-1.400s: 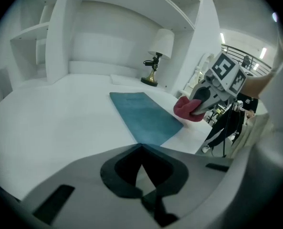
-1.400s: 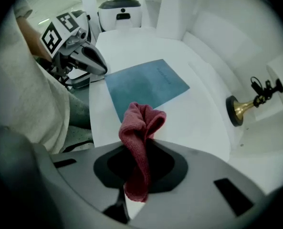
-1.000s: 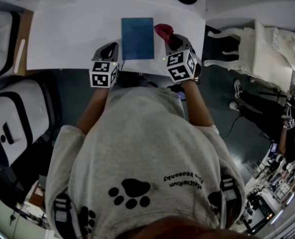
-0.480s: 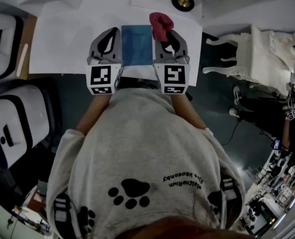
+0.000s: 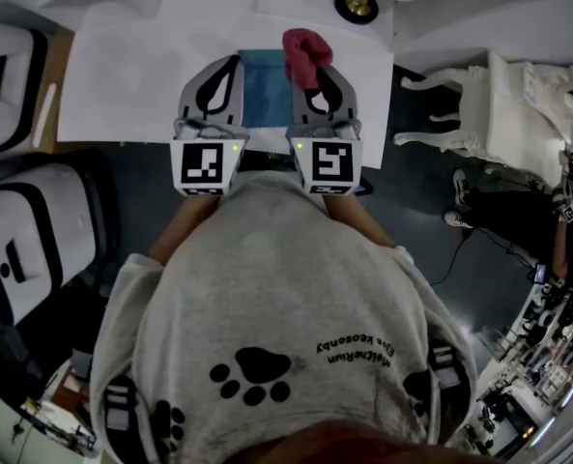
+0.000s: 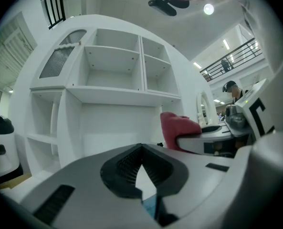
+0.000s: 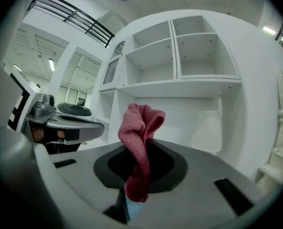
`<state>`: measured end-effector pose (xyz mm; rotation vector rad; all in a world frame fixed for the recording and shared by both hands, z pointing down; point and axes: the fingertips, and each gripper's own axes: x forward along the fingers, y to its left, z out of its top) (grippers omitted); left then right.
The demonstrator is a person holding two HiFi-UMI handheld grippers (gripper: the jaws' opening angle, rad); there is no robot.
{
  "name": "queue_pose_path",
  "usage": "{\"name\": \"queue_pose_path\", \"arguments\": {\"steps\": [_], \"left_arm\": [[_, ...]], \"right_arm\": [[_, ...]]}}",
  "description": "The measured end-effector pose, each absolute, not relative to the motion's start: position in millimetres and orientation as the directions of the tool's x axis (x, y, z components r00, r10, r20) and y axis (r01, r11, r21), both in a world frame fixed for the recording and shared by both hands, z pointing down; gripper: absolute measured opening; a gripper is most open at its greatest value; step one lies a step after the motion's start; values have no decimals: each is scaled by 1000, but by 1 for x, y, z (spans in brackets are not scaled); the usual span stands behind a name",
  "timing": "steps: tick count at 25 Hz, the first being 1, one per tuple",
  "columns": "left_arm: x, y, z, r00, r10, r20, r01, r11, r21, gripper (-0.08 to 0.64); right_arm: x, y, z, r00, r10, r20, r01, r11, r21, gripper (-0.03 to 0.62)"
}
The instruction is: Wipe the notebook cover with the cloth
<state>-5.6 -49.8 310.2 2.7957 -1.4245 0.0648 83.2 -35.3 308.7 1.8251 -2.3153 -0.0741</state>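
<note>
- Forward you've gone: since a moment ago the left gripper [image 5: 234, 61] and right gripper [image 5: 311, 66] have both slid up the white table sheet [image 5: 122, 75] and now flank the blue notebook [image 5: 263, 90].
- Your right jaws are clamped on the red cloth [image 7: 139, 128], which bunches up past the tips at the notebook's far right corner. I can't tell whether it touches.
- Left jaws are closed together on nothing.
- You're on the approach, I'd say; wiping hasn't begun.
- Next, tip the cloth down flat onto the cover and sweep across.
- White shelf unit [image 6: 112, 66] ahead: every visible compartment holds nothing.
</note>
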Motion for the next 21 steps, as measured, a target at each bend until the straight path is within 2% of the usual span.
{"name": "queue_pose_path", "arguments": {"steps": [21], "left_arm": [[-2,-48,317,601,-798,43,-798,-602,-24,11]], "right_arm": [[85,-34,315,-217,-967,131,-962,235,139,60]]}}
